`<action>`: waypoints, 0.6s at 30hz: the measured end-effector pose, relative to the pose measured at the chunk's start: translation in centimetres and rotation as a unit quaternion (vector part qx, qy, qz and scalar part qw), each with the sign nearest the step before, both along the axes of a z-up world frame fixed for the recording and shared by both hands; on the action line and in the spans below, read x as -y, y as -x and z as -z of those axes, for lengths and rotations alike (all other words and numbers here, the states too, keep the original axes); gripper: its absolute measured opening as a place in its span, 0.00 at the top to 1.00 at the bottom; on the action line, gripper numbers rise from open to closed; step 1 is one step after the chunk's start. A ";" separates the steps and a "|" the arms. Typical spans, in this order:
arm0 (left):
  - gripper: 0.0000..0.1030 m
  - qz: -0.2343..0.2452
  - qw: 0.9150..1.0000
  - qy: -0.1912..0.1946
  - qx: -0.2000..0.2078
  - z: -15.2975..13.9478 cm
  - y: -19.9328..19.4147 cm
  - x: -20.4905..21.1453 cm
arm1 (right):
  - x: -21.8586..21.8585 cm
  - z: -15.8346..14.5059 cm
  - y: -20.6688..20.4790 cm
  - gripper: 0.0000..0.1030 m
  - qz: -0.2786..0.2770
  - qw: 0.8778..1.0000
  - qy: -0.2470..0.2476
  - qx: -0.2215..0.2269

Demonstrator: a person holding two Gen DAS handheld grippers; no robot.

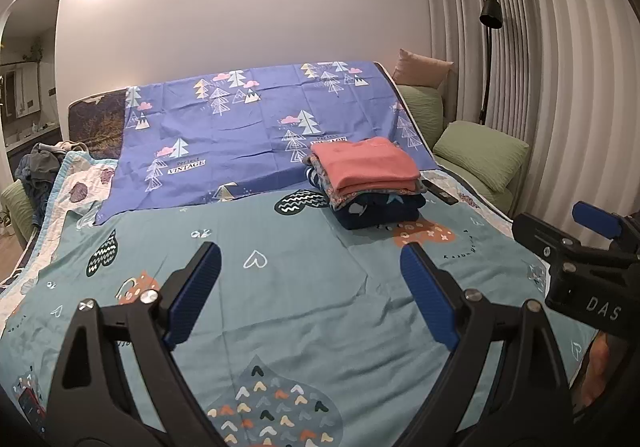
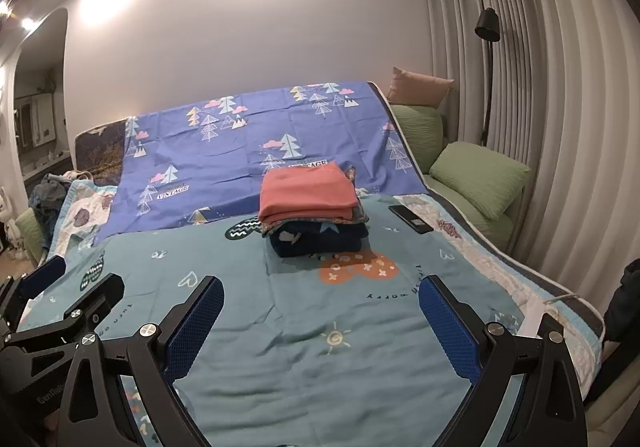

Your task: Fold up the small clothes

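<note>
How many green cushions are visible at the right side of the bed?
2. One green cushion stands at the back, below the pink pillow. The other lies nearer, beside the curtain. More may be hidden.

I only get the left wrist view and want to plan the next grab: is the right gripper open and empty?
Observer: Yes. The right gripper is wide open above the teal sheet, with nothing between its pads.
Operator: What is the dark thing beside the folded stack?
Observer: A phone, lying flat, apart from the folded stack.
Operator: Is there anything at the bed's right edge?
Observer: What looks like a white cord lies there.
</note>
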State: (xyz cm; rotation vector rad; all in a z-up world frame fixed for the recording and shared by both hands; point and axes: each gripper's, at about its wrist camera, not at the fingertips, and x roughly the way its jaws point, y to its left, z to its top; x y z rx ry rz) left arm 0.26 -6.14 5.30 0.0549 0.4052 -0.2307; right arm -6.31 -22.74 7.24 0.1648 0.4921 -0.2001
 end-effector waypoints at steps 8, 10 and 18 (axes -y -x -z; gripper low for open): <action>0.12 0.001 1.000 -0.001 -0.001 0.0 0.1 0.0 | 0.0 0.0 0.0 0.03 0.000 1.000 0.000 -0.001; 0.12 0.001 1.000 -0.001 -0.001 0.0 0.1 0.0 | -0.1 0.0 0.0 0.03 0.000 1.000 0.000 -0.001; 0.11 -0.001 1.000 -0.001 -0.001 0.1 0.2 -0.3 | -0.1 -0.1 0.1 0.03 0.001 1.000 0.000 0.000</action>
